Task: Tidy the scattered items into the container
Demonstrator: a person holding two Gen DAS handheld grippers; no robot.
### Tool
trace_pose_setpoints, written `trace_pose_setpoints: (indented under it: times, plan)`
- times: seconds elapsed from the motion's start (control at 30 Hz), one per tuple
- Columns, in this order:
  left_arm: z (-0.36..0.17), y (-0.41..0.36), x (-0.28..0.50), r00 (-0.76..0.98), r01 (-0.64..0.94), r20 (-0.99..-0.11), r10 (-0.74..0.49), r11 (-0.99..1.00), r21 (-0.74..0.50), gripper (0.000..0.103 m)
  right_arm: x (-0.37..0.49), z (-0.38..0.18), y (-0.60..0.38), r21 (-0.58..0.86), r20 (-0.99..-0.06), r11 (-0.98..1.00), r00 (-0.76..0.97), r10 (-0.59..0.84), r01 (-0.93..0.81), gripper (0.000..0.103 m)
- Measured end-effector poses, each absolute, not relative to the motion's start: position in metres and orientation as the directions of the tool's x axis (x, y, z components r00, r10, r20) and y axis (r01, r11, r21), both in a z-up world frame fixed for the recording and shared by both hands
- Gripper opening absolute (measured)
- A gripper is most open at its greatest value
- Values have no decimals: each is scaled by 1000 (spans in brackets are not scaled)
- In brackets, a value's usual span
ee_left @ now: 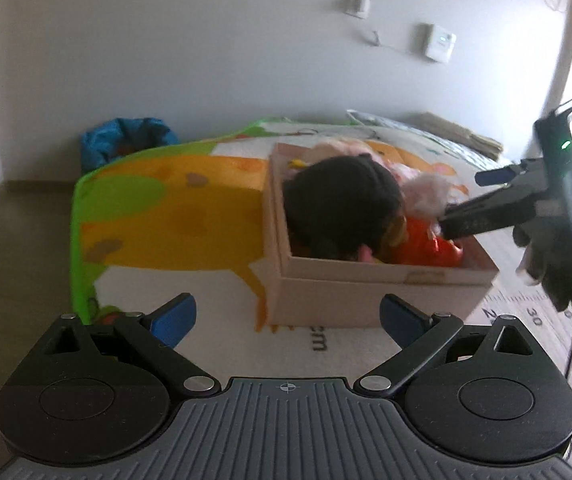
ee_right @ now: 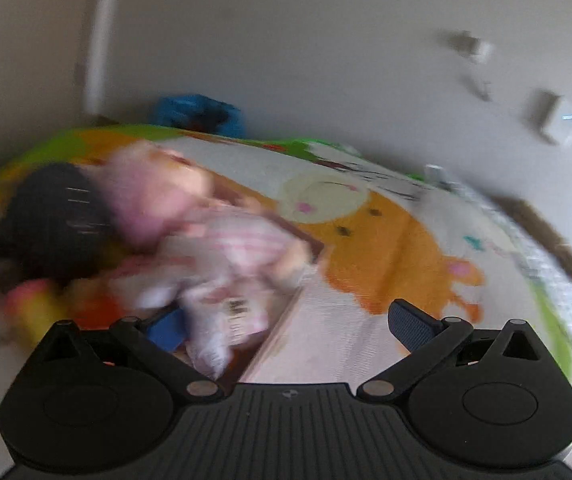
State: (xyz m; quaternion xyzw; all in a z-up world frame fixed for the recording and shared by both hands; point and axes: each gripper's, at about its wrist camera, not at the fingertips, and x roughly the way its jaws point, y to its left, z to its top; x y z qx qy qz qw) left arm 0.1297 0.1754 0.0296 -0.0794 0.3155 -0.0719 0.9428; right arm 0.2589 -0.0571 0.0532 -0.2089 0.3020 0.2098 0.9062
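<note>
Left gripper point(ee_left: 288, 316) is hovering near, jaws wide, nothing between them. Beige cardboard box point(ee_left: 370, 292) is sitting beyond it on the colourful cartoon play mat point(ee_left: 157, 200), holding a black plush toy point(ee_left: 342, 204), a pink plush doll point(ee_right: 205, 248) and orange toys. Right gripper point(ee_right: 292, 326) is reaching over the box's right rim, jaws wide.

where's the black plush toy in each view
Left wrist view: the black plush toy sits centre frame, in the left half of the cardboard box.
Right wrist view: it is a blurred dark shape at far left, beside the pink doll.
Shared landmark: the blue bag against the far wall.
</note>
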Motion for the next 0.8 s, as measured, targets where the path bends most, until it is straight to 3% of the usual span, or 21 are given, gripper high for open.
trace_pose_setpoints:
  times: [0.13, 0.23, 0.3, 0.37, 0.57, 0.7, 0.8]
  plan:
    - [26, 170, 134, 784, 110, -586, -205, 975, -194, 101, 255, 77, -67, -158, -580, 853, 746, 327, -497, 103]
    - [25, 168, 138, 782, 102, -589, -204, 974, -202, 101, 271, 73, -65, -175, -549, 910, 804, 227, -376, 103]
    - [25, 166, 136, 780, 98, -591, -205, 973, -208, 101, 294, 56, -57, -189, -609, 927, 779, 148, -324, 103]
    - [26, 162, 135, 778, 101, -593, -207, 973, -206, 101, 289, 44, -48, -178, -651, 916, 741, 165, -360, 103]
    - [29, 156, 131, 774, 111, -601, -201, 977, -183, 101, 285, 38, -39, -340, -592, 869, 800, 100, -360, 103]
    - [28, 153, 131, 770, 114, -604, -203, 976, -183, 101, 257, 58, -52, -216, -572, 884, 787, 229, -414, 103]
    - [26, 152, 134, 764, 121, -610, -210, 975, -184, 101, 246, 55, -40, -185, -608, 840, 731, 310, -510, 103]
